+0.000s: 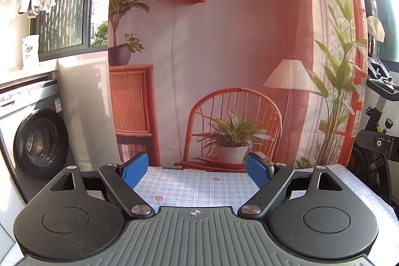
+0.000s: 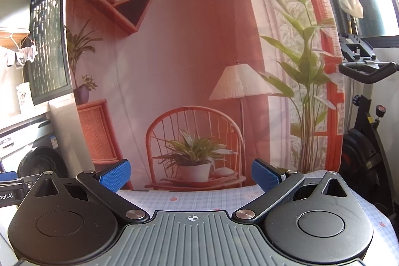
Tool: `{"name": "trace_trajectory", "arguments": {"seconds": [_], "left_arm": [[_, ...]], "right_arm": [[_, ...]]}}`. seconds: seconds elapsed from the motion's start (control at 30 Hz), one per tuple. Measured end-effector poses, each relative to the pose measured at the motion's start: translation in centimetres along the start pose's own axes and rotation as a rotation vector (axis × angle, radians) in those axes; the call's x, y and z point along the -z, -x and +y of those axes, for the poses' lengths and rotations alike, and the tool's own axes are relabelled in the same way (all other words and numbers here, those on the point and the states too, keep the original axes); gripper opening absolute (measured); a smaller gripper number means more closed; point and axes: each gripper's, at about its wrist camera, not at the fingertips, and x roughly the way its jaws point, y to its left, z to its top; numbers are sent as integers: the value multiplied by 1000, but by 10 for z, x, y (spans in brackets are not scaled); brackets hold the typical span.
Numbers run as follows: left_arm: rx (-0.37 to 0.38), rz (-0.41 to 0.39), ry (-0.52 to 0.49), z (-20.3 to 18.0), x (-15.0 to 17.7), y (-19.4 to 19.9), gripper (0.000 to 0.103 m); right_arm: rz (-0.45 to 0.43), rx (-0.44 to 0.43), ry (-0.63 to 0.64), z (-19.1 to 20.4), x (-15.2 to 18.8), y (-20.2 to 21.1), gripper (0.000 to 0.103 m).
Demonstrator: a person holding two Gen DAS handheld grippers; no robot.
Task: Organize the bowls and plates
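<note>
Both the left gripper [image 1: 197, 170] and right gripper [image 2: 190, 175] hang with fingers apart, holding nothing, above the table [image 1: 199, 187] near its far edge. No plates or bowls show in either view; reaching blind risks knocking unseen dishes.

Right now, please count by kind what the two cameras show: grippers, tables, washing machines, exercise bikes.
Grippers: 2 (left gripper, right gripper, both open)
Table: 1
Washing machine: 1
Exercise bike: 1
Total: 5
</note>
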Motion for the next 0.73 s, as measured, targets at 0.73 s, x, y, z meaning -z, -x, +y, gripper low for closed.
{"name": "trace_trajectory", "arguments": {"seconds": [0.73], "left_arm": [[2,4,-3,1,0,0,88]], "right_arm": [[2,8,23,5,1,1,103]]}}
